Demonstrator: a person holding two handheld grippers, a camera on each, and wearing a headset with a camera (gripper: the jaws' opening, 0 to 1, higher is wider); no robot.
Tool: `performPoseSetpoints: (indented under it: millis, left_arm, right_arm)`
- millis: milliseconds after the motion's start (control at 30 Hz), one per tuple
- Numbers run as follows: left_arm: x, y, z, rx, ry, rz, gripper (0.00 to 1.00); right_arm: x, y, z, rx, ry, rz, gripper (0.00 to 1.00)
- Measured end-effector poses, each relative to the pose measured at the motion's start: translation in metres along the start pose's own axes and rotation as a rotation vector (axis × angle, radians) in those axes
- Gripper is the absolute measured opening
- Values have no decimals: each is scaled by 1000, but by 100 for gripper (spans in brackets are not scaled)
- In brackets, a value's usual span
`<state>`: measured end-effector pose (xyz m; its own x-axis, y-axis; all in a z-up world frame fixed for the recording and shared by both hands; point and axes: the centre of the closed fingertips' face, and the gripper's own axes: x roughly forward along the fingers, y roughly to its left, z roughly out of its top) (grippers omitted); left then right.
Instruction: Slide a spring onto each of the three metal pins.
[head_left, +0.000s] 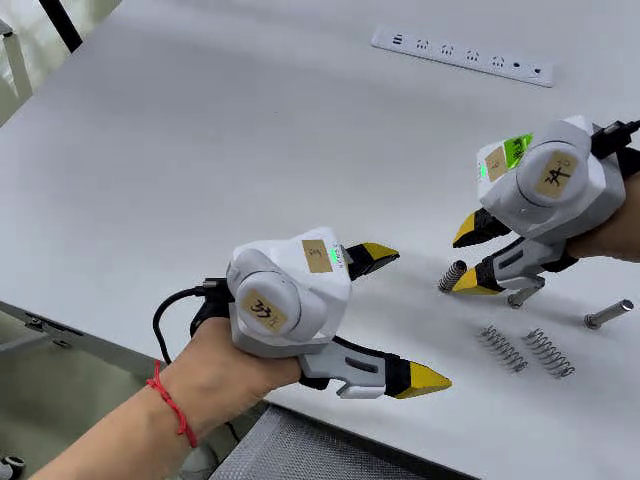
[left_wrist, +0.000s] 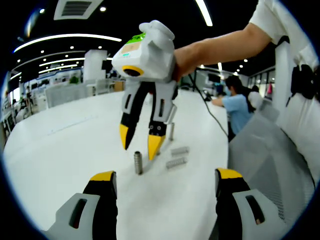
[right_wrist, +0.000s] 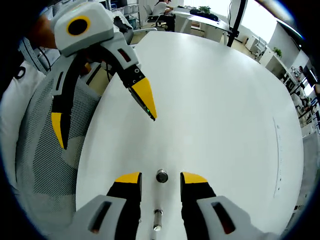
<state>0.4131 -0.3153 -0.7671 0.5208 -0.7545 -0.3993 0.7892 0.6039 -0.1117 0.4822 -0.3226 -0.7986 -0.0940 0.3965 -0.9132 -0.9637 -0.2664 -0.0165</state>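
Note:
A metal pin with a spring on it (head_left: 452, 275) stands upright on the white table (head_left: 250, 130). My right gripper (head_left: 467, 255) hangs over it, open, with a yellow-tipped jaw on either side of the sprung pin (right_wrist: 161, 175) and a gap to each. A bare pin (head_left: 525, 293) stands just behind it, and a third pin (head_left: 608, 314) lies flat to the right. Two loose springs (head_left: 502, 348) (head_left: 548, 352) lie near the front edge. My left gripper (head_left: 402, 314) is open and holds nothing, left of the pins; the sprung pin (left_wrist: 138, 162) stands ahead of it.
A white power strip (head_left: 462, 55) lies at the far side of the table. A grey mesh chair (head_left: 290, 450) sits below the table's front edge. People sit at desks in the background of the left gripper view.

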Motion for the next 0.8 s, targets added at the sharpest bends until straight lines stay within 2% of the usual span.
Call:
performPoseSetpoints:
  millis: [200,333,567,800]
  left_arm:
    - [-1,0,-2,17,23,-3,81]
    - [-1,0,-3,33,43,-7,81]
    - [-2,-2,-6,58,75,-11,81]
    - [-6,-2,-11,86,119,-11,81]
  right_arm:
    - [-24,7,3,45,-75,-46,39]
    - [-35,1,-9,70,-118,-86,44]
    - [-65,19,-18,126,-203,-149,52]
    - [-85,35,-44,213,-277,-210,61]
